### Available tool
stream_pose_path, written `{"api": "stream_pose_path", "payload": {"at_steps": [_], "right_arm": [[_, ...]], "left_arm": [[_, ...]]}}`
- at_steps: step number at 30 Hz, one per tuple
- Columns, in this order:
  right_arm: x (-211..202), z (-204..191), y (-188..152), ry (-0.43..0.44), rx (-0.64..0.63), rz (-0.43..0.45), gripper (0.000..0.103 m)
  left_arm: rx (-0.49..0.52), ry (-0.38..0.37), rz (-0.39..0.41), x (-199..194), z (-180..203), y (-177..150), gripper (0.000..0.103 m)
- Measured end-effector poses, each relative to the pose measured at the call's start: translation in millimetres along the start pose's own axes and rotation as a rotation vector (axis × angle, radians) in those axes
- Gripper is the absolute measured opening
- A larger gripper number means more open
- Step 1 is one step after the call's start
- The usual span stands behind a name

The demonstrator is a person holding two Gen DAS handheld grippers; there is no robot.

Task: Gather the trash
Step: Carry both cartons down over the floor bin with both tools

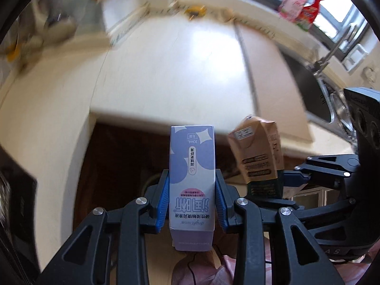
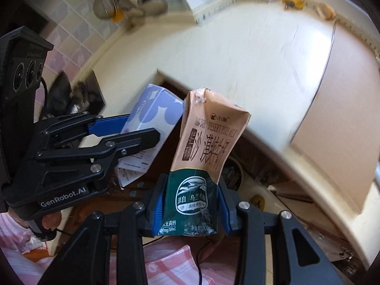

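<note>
My left gripper (image 1: 192, 201) is shut on a small purple and white carton box (image 1: 192, 166), held upright in front of the counter's edge. The box also shows in the right wrist view (image 2: 154, 116), clamped in the left gripper (image 2: 142, 128). My right gripper (image 2: 191, 204) is shut on a crumpled peach and dark green milk carton (image 2: 204, 147), held upright. In the left wrist view the milk carton (image 1: 257, 152) sits just right of the purple box, in the right gripper (image 1: 280, 178). Both are held in the air, off the counter.
A cream countertop (image 1: 166, 71) curves ahead, with a steel sink (image 1: 332, 104) and faucet at the right under a window. A yellow item (image 2: 293, 2) and a small round object (image 2: 326, 10) lie at the counter's back edge. Dark cabinet space lies below the counter. Pink checked cloth (image 2: 166, 266) is below.
</note>
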State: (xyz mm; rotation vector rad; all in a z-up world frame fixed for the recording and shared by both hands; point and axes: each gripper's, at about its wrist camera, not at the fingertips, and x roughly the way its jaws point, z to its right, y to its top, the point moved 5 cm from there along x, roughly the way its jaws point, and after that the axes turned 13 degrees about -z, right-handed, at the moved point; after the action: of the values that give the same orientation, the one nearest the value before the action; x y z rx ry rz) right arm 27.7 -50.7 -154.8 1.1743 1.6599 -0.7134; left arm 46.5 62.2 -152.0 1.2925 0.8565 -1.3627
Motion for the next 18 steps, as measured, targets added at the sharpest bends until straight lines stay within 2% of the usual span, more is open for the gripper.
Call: {"api": "stream_pose_path", "payload": {"at_steps": [4, 9, 15, 18], "right_arm": [[52.0, 5.5, -7.5, -0.008, 0.015, -0.061, 0.038], [120.9, 14.5, -10.4, -0.059, 0.011, -0.096, 0.038], [208.9, 38.1, -14.8, -0.087, 0.034, -0.127, 0.039], [252.6, 49.4, -15.2, -0.093, 0.016, -0.139, 0.039]], "left_arm": [[-0.051, 0.014, -0.051, 50.3, -21.3, -22.8, 0.033], [-0.076, 0.107, -0.082, 125.5, -45.0, -49.1, 0.033], [-0.124, 0.123, -0.126, 213.7, -69.1, -72.6, 0.033], [-0.163, 0.089, -0.144, 257.7, -83.8, -82.6, 0.033]]}}
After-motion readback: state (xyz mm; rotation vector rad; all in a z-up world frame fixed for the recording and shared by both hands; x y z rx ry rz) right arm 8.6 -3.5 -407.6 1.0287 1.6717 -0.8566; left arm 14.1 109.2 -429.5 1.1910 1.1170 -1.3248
